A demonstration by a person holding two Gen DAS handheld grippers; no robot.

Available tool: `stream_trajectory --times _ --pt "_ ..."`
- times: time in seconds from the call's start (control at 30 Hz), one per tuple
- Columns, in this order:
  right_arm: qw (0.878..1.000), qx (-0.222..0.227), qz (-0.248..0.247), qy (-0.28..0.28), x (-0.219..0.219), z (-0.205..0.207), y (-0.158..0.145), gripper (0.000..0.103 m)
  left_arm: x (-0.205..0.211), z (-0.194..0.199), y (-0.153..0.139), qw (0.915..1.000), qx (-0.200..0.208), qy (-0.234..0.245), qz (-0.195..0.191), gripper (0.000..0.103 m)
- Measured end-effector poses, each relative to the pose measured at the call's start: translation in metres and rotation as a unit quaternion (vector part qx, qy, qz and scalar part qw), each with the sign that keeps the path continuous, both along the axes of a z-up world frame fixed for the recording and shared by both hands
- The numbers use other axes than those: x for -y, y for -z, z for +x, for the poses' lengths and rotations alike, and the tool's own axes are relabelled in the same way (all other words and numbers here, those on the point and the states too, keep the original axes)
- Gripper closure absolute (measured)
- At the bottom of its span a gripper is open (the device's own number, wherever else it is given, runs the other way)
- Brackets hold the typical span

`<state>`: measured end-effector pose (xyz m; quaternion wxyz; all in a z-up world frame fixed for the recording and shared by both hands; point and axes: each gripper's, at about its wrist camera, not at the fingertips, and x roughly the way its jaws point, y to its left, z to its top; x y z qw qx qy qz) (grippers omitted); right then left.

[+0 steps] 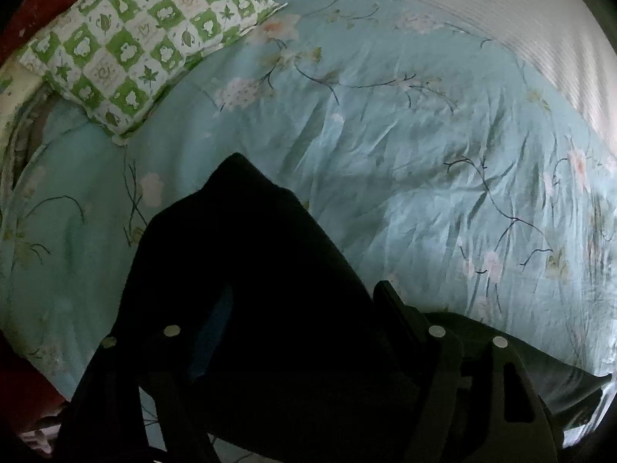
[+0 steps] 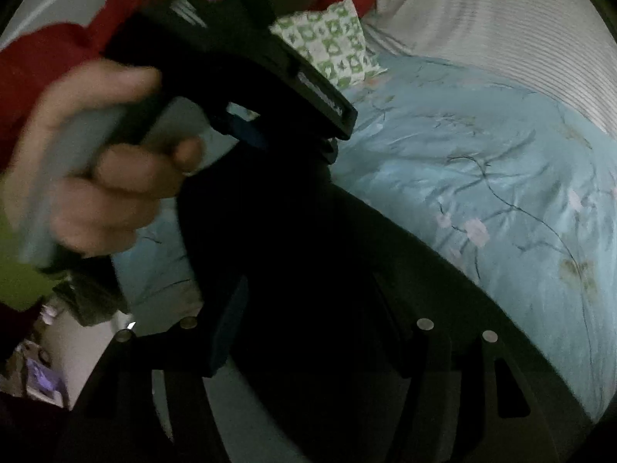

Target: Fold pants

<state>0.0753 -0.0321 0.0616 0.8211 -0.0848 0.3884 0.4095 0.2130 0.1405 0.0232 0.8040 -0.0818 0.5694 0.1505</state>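
Note:
The pants (image 1: 246, 254) are black cloth, bunched up and held above the bed. My left gripper (image 1: 304, 308) is shut on a fold of them, and the cloth covers most of its fingers. In the right wrist view the pants (image 2: 293, 254) hang between my right gripper's (image 2: 308, 320) fingers, which are shut on the cloth. The left gripper (image 2: 239, 73) shows there at upper left, held in a hand, close above the right one. Both grip the pants near each other.
A bed with a light blue floral cover (image 1: 385, 154) fills the view. A green and white checked pillow (image 1: 142, 38) lies at the far left. A striped white cloth (image 1: 520, 19) lies along the far right. Red cloth (image 2: 46, 54) is at the left.

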Motion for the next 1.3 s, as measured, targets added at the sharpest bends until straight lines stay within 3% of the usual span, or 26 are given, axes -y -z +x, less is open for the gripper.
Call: stream_trajectory --times 0.03,0.1,0.13,0.17,0.2,0.27,0.3,0.63,0.77,0.97,1.13,1.3 --pt "1.000 -0.006 -0.004 0.002 -0.001 0.006 0.004 0.039 -0.001 0.001 0.002 1.0000 0.000 0.002 0.000 0.032" --pt "1.000 -0.015 -0.005 0.008 -0.003 0.013 0.009 0.043 0.000 0.001 0.003 1.0000 0.001 0.004 -0.001 0.047" --pt "1.000 -0.014 -0.003 0.010 -0.001 0.013 0.008 0.050 -0.001 0.002 0.005 1.0000 0.002 0.006 -0.001 0.055" --pt "1.000 -0.012 -0.002 0.014 0.001 0.014 0.008 0.061 -0.002 0.003 0.006 1.0000 0.003 0.007 -0.003 0.074" --pt "1.000 -0.013 -0.002 0.018 0.002 0.015 0.007 0.067 -0.003 0.002 0.008 0.9999 0.004 0.007 -0.010 0.085" --pt "1.000 -0.019 0.005 0.020 0.006 0.018 0.004 0.087 -0.006 -0.002 0.007 0.9994 0.020 0.007 -0.026 0.090" --pt "1.000 -0.023 0.011 0.017 0.008 0.018 0.003 0.088 -0.006 -0.005 0.005 0.9991 0.027 0.009 -0.031 0.093" --pt "1.000 0.013 0.003 0.008 0.001 0.008 -0.010 0.092 -0.025 -0.052 -0.021 0.9892 0.105 0.000 -0.102 0.098" --pt "1.000 0.015 -0.004 0.012 -0.001 0.006 -0.008 0.092 -0.025 -0.067 -0.025 0.9868 0.121 0.004 -0.108 0.099" --pt "1.000 0.017 -0.002 0.005 -0.012 0.003 -0.007 0.082 -0.029 -0.082 -0.024 0.9842 0.133 0.001 -0.117 0.099" --pt "1.000 0.007 -0.005 -0.013 -0.024 -0.002 -0.007 0.097 -0.039 -0.094 -0.027 0.9811 0.144 -0.001 -0.129 0.099" --pt "0.999 0.015 0.004 -0.044 -0.032 -0.025 -0.024 0.097 -0.055 -0.115 -0.033 0.9749 0.177 -0.004 -0.135 0.099"
